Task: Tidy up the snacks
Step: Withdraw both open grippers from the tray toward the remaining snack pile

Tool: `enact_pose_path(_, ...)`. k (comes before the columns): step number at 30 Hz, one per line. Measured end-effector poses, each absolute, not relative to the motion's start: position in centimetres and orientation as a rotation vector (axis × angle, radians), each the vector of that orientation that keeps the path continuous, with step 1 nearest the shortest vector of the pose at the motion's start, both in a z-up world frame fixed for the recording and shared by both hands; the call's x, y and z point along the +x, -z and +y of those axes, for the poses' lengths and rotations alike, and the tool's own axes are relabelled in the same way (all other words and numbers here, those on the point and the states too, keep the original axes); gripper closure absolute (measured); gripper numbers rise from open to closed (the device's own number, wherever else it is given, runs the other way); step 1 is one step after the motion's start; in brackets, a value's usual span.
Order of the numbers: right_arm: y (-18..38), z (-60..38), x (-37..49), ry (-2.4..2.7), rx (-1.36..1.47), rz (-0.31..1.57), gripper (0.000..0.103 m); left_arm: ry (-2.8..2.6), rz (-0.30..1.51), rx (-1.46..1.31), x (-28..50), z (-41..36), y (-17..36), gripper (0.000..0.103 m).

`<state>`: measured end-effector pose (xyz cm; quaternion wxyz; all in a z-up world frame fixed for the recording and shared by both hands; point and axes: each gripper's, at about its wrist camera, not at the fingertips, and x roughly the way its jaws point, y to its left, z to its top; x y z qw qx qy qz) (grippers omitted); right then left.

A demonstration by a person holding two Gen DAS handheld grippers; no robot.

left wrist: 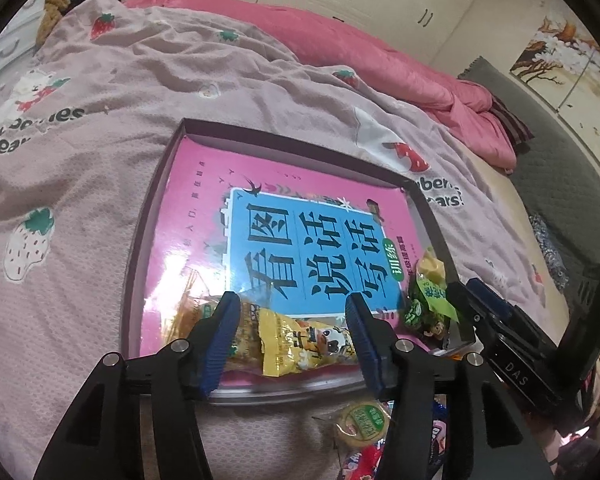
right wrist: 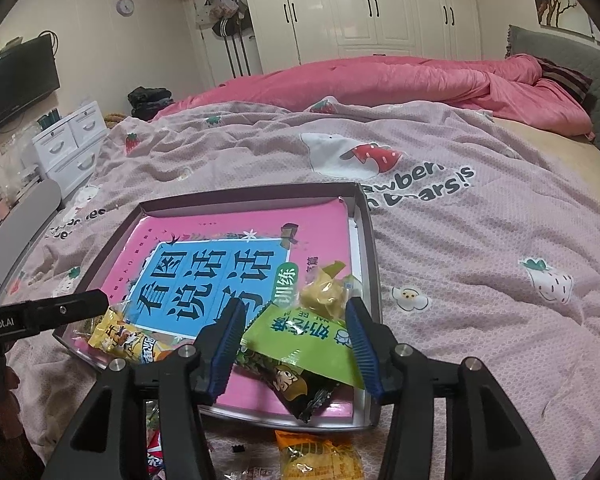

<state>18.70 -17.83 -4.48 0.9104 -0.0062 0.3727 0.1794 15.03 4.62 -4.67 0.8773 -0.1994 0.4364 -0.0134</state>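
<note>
A shallow dark box (left wrist: 152, 204) (right wrist: 370, 240) lies on the bed with a pink and blue book (left wrist: 300, 248) (right wrist: 220, 272) inside. My left gripper (left wrist: 292, 340) is open over the box's near edge, with a yellow snack packet (left wrist: 296, 344) (right wrist: 128, 340) lying between its fingers. My right gripper (right wrist: 296, 344) (left wrist: 500, 320) is open over the box's near right corner. Green snack packets (right wrist: 300, 340) (left wrist: 428, 300) and a dark packet (right wrist: 300, 388) lie between its fingers on the book. I cannot tell if either gripper touches a packet.
Loose snacks lie on the pink strawberry-print blanket (right wrist: 460, 240) in front of the box: a round green-labelled one (left wrist: 360, 424), red packets (left wrist: 364, 460) and an orange packet (right wrist: 320, 456). A pink duvet (right wrist: 380, 80) lies at the back. White drawers (right wrist: 68, 144) stand at the left.
</note>
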Motion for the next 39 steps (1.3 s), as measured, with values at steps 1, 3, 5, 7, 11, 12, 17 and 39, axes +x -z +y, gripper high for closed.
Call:
enact_pose_path(1, 4.4, -17.8, 18.7, -0.372, -0.014, 0.767, 0.05, 0.027, 0.909, -0.414, 15.0, 4.7, 4.6, 0.046)
enact_pose_path(3, 4.3, -17.7, 18.6, -0.376, -0.016, 0.763, 0.047, 0.026, 0.906, -0.411, 14.9, 4.7, 4.3, 0.046)
enact_pose_path(5, 4.2, -17.7, 18.4, -0.381, -0.017, 0.756, 0.046, 0.029, 0.902, -0.404, 14.9, 4.7, 4.1, 0.043)
enact_pose_path(7, 4.0, -17.7, 18.3, -0.383, -0.018, 0.75, 0.046, 0.026, 0.893, -0.386, 14.8, 4.6, 3.6, 0.038)
enact_pose_path(11, 3.6, -17.8, 18.0, -0.388, -0.017, 0.734, 0.043, 0.031, 0.88, -0.358, 14.5, 4.2, 2.8, 0.035)
enact_pose_path(12, 3.5, -17.9, 17.9, -0.388, -0.017, 0.731, 0.042, 0.031, 0.876, -0.35, 14.4, 4.2, 2.6, 0.034)
enact_pose_path(17, 3.0, -18.1, 17.6, -0.387, -0.017, 0.717, 0.042, 0.038, 0.862, -0.327, 14.0, 3.9, 1.7, 0.033)
enact_pose_path(39, 0.5, -19.0, 14.9, -0.388, -0.017, 0.651, 0.036, 0.092, 0.814, -0.259, 11.9, 2.6, -1.4, 0.026)
